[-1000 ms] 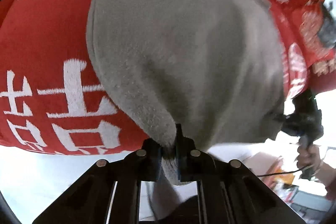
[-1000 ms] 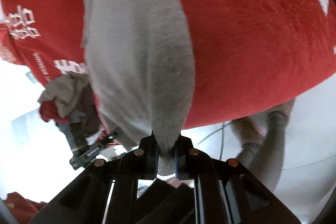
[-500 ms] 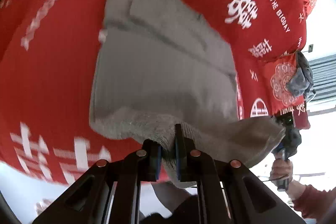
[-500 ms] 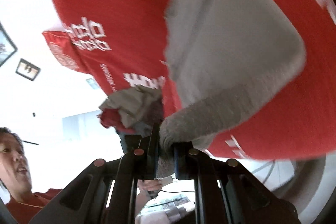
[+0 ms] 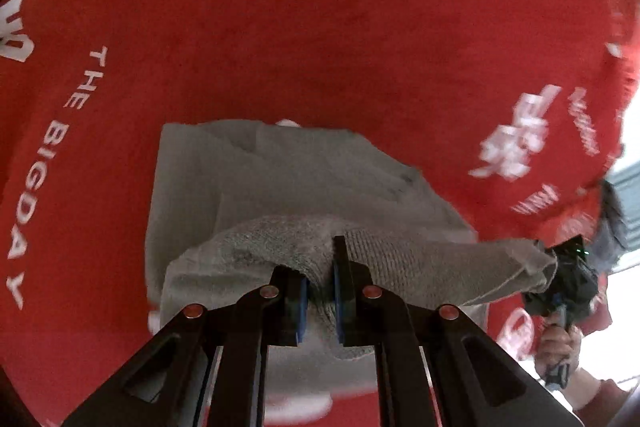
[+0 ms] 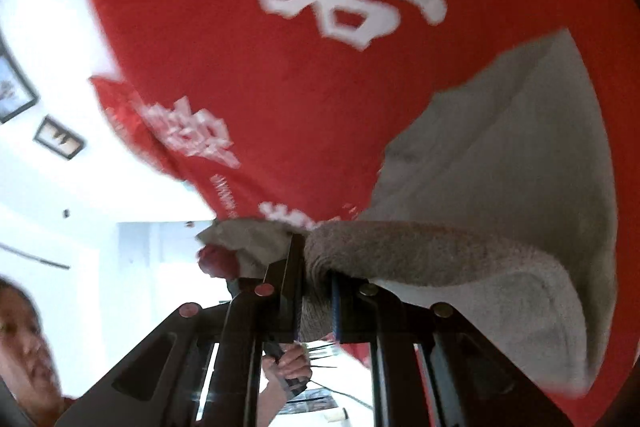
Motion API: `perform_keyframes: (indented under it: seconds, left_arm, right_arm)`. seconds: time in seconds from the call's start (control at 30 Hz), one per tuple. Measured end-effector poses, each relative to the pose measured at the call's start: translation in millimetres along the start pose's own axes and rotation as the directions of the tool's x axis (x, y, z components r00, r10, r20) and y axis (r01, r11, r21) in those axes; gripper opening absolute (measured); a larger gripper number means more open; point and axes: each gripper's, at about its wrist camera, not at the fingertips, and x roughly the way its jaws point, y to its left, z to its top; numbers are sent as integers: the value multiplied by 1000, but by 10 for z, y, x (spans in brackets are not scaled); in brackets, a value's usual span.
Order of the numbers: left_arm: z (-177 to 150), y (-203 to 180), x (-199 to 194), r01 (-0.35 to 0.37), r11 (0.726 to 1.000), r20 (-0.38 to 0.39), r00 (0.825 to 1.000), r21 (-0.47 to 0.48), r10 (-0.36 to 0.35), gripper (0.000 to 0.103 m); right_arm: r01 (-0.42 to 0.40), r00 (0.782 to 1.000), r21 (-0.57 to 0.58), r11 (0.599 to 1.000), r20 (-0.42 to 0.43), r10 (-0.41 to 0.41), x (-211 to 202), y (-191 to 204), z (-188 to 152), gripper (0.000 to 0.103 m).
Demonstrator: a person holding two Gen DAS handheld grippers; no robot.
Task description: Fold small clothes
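Observation:
A small grey knit garment point(image 5: 280, 187) lies on a red cloth point(image 5: 320, 27) with white lettering, its near edge lifted and folded over. My left gripper point(image 5: 320, 283) is shut on one corner of that lifted edge. My right gripper point(image 6: 316, 287) is shut on the other corner; it also shows at the right of the left wrist view point(image 5: 560, 279), with a hand below it. The grey garment point(image 6: 500, 195) stretches between the two grippers in a raised band, and the part under the fold is hidden.
A heap of grey and red clothes point(image 6: 236, 247) sits at the red cloth's point(image 6: 240, 67) far edge. A person is at the lower left of the right wrist view, and a hand point(image 6: 288, 367) holds the other gripper's handle. Framed pictures point(image 6: 58, 137) hang on a white wall.
Both grippers have carried the garment's near edge up and across over the rest of it. The garment now looks smaller and more folded, and more of the red cloth shows.

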Motion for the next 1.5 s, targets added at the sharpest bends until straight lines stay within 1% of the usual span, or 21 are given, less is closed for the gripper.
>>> perform_keyframes:
  seconds: [0.17,0.2,0.33,0.4,0.43,0.47,0.5,0.53,0.63,0.7,0.73,0.77,0.93,1.0,1.03,1.1,1.13,1.27,1.33,1.47,1.5]
  left_arm:
    - [184,118,589,-158,987,-52,986,-21,157,11]
    - [197,137,648,-176,984,-67,982,-23,175,17]
    - [238,151,637,-194,980,-94,977,-36,190,19]
    - [252,108,517,-237,971,-83,969,-33,233,48]
    - [250,65,428,-258,966,-59,965,-27,256,56]
    - [239,24,319,-283,959,-31,959,-16,282,67]
    - [227,-10,217,-298,955,-9,955,-6,298,74]
    - [201,-16,134,-307,952,5,952,0,307,74]
    - [77,-76,37,-335,941,-8,942,38,336,75]
    - [-28,-168,133,-341,935,-46,937,103,347,75]
    - [-72,-186,180,-343,931,-61,934,129,352,75]
    - [-123,-240,300,-345,926,-81,929,155,360,75]
    - [-51,-362,690,-340,924,-86,930,172,358,75]
    - [93,-325,795,-364,917,-62,924,164,377,75]
    - [192,-284,838,-378,914,-53,920,145,389,75]
    - [348,-212,867,-403,909,-36,912,111,409,75]
    - [441,-177,856,-438,894,-15,897,96,441,75]
    - [592,-178,668,-468,880,42,884,83,466,75]
    - [563,-247,564,-462,879,52,887,117,459,75]
    - [347,-401,418,-477,855,43,877,203,479,75]
    - [300,-408,413,-478,854,34,876,205,482,75]
  right_arm:
    - [156,988,60,986,-15,-155,298,-513,498,12]
    - [175,985,61,983,-22,-174,340,-589,545,12]
    - [240,971,92,966,-37,-238,455,-828,685,15]
    - [260,966,112,959,-42,-257,471,-846,702,17]
    - [268,963,113,957,-44,-265,482,-809,710,23]
    - [281,960,97,955,-44,-278,498,-735,711,40]
    - [286,958,75,955,-46,-283,492,-659,703,50]
    - [288,957,55,956,-46,-286,472,-578,689,63]
    - [316,948,4,949,-40,-315,360,-349,603,62]
    - [359,931,-53,932,-57,-361,326,-226,517,48]
    - [378,920,-96,921,-74,-385,338,-171,462,26]
    - [402,904,-142,905,-97,-417,373,-133,407,15]
    - [503,808,-305,809,-167,-565,738,-164,326,15]
    - [532,782,-331,779,-160,-602,877,-241,391,15]
    - [557,768,-334,761,-141,-624,952,-284,473,15]
    - [571,768,-329,752,-109,-631,1018,-317,594,15]
    - [580,767,-330,745,-87,-636,1032,-311,646,15]
    - [691,694,-322,647,43,-719,1023,-276,898,16]
    - [694,701,-289,660,59,-711,945,-249,964,21]
    - [658,737,-284,698,49,-675,727,-138,897,50]
    - [652,740,-290,701,44,-671,703,-103,854,50]
